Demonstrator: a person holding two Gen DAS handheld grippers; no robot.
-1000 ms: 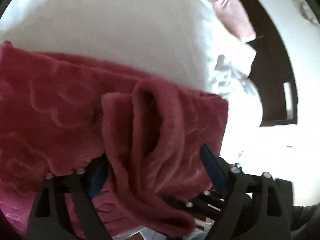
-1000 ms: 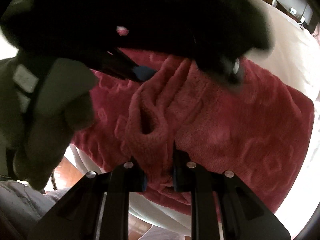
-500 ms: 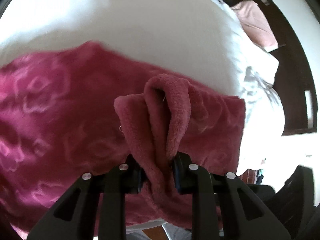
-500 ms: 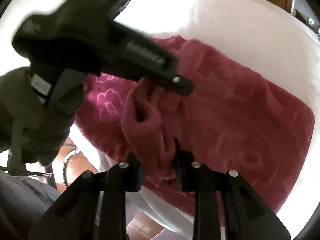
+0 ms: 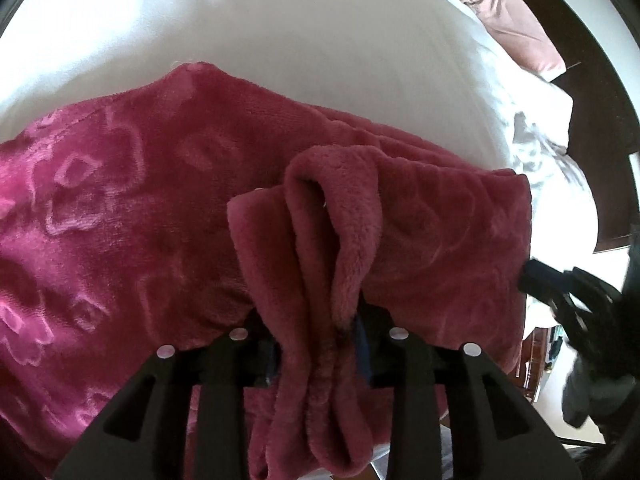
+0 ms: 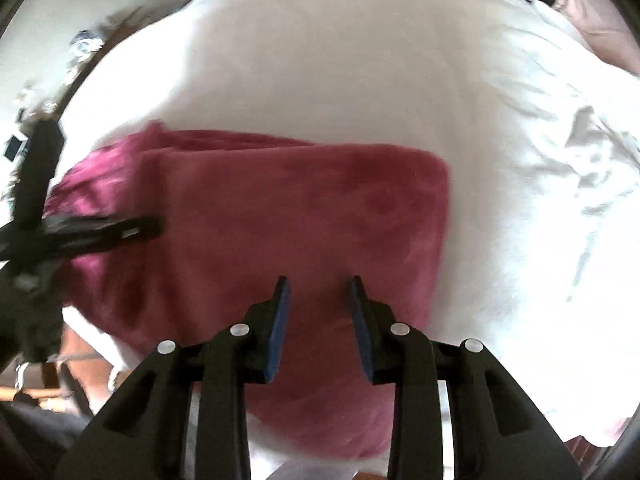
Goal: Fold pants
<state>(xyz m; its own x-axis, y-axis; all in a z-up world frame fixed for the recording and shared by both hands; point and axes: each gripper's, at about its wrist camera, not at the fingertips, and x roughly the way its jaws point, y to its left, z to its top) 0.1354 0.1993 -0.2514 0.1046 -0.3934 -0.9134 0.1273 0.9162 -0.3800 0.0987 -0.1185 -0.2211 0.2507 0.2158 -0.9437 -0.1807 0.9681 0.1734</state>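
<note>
The red fleece pants (image 6: 280, 216) lie partly folded on the bed (image 6: 320, 60). The left gripper (image 5: 320, 344) pinches a bunched edge; the right gripper (image 6: 320, 320), fingers just opening, holds nothing. Flattening remains, I think.

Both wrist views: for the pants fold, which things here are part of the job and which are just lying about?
Part of the job:
- red fleece pants, on the white bed sheet
- left gripper, bunched fabric between its fingers
- right gripper, jaws apart, nothing between them

Lying about:
- pink pillow at the far end
- dark headboard
</note>
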